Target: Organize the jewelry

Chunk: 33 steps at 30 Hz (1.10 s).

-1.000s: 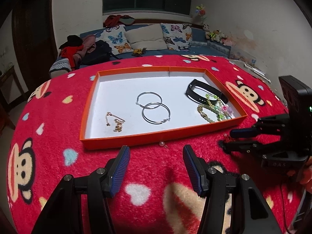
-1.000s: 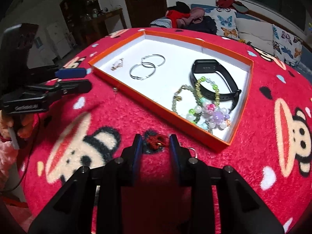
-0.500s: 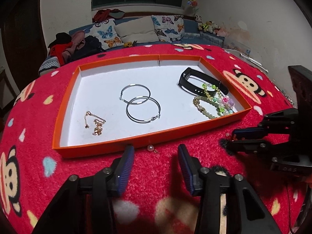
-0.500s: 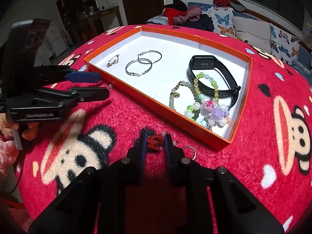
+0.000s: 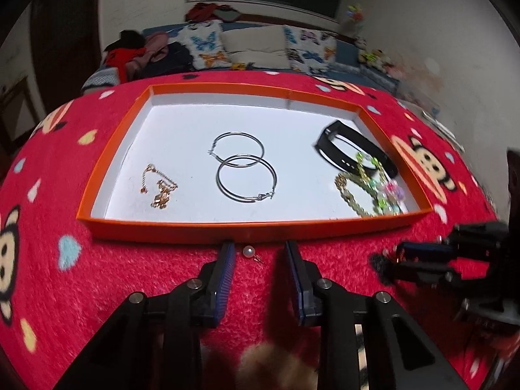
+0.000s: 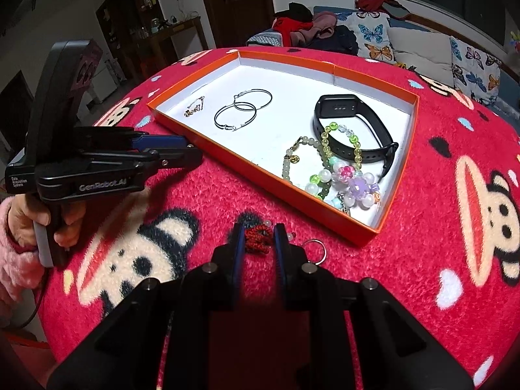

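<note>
Reaching low over the bench: both tongs, each pointed toward the orange tray.
Left tongs [image 5: 258, 253]: spread apart, tips almost at the tray's near wall, a pearl earring [image 5: 248, 252] lying on the cloth between them, nearer the left finger; nothing gripped.
Right tongs [image 6: 258, 239]: narrowed around a red braided cord [image 6: 258, 240]; both blue pads [image 6: 239, 243] press against it, so they are grasping it, just outside the tray's near wall.
Hand: the right-wrist view shows the person's hand [image 6: 31, 219] in a pink fuzzy sleeve, wrapped round the left tool's handle near the bench's left edge.
Surface: a red plush cloth [image 6: 422, 227] with cartoon monkey faces and small hearts covers the bench.
Tray [image 5: 182, 227]: orange walls, white floor, in the middle of the bench; it holds a gold chain [image 5: 159, 188], two hoop earrings [image 5: 243, 170] overlapping, a black band [image 6: 354, 130] and beaded bracelets [image 6: 334, 169] heaped at its right end.
Room: a sofa with butterfly cushions [image 5: 204, 45] and piled clothes behind the bench; dark window above.
Only in the right-wrist view: a small metal ring [image 6: 313, 250] on the cloth beside the right finger, and shelving and a doorway in the dim background.
Only in the left-wrist view: the earring, and the right tongs from the side at the bench's right edge.
</note>
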Each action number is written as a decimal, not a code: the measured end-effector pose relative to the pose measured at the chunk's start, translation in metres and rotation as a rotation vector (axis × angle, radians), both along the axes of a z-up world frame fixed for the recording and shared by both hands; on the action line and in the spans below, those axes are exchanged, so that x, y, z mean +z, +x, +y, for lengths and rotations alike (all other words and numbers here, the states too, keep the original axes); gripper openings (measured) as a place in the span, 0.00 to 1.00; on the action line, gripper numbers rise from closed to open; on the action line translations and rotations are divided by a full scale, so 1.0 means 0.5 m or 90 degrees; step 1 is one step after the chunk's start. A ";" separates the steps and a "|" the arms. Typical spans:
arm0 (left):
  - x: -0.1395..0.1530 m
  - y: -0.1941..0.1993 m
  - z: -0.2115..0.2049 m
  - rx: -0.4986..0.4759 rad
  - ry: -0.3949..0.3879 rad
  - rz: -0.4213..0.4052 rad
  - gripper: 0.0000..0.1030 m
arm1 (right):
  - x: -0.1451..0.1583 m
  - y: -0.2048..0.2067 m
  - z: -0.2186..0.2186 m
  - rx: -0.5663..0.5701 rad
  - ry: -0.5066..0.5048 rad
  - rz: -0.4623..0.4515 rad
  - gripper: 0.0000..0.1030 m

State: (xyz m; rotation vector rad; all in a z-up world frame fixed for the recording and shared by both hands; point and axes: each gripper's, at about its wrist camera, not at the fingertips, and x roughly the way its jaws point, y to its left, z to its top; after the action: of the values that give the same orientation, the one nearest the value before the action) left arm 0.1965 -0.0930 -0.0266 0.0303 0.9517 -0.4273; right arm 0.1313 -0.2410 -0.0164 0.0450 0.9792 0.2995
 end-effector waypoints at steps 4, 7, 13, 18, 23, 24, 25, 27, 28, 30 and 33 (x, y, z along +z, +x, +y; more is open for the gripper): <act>-0.002 -0.002 -0.004 0.036 0.012 -0.006 0.23 | -0.001 0.000 0.001 0.004 0.006 -0.002 0.18; -0.004 -0.008 -0.014 0.048 0.037 -0.021 0.18 | -0.002 0.001 -0.001 0.006 0.011 -0.002 0.18; -0.002 -0.014 -0.006 0.048 0.045 -0.029 0.07 | 0.008 -0.006 -0.005 0.007 0.012 -0.012 0.18; 0.030 -0.028 0.018 0.033 0.014 -0.038 0.07 | 0.034 -0.017 -0.004 0.019 0.028 -0.025 0.18; 0.082 -0.026 0.049 0.032 -0.021 -0.054 0.07 | 0.085 -0.010 -0.005 0.019 0.057 -0.060 0.18; 0.092 -0.018 0.053 0.034 -0.028 -0.057 0.07 | 0.091 -0.006 -0.006 0.018 0.060 -0.067 0.18; 0.101 -0.013 0.059 0.034 -0.033 -0.059 0.07 | 0.101 0.002 -0.006 0.015 0.060 -0.079 0.18; 0.115 0.004 0.062 0.031 -0.038 -0.068 0.07 | 0.112 0.020 -0.005 0.009 0.063 -0.094 0.18; 0.118 0.012 0.063 0.027 -0.039 -0.071 0.07 | 0.117 0.033 -0.004 0.007 0.069 -0.099 0.18; 0.120 0.037 0.059 0.019 -0.037 -0.071 0.07 | 0.119 0.053 0.000 0.004 0.070 -0.108 0.18; 0.104 0.070 0.052 0.005 -0.036 -0.057 0.07 | 0.109 0.090 0.005 0.002 0.067 -0.107 0.18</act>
State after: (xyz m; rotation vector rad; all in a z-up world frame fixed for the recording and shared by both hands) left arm 0.2314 -0.0672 0.0257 -0.0051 0.8509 -0.4424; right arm 0.1762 -0.2387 0.0380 0.1129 0.7961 0.3520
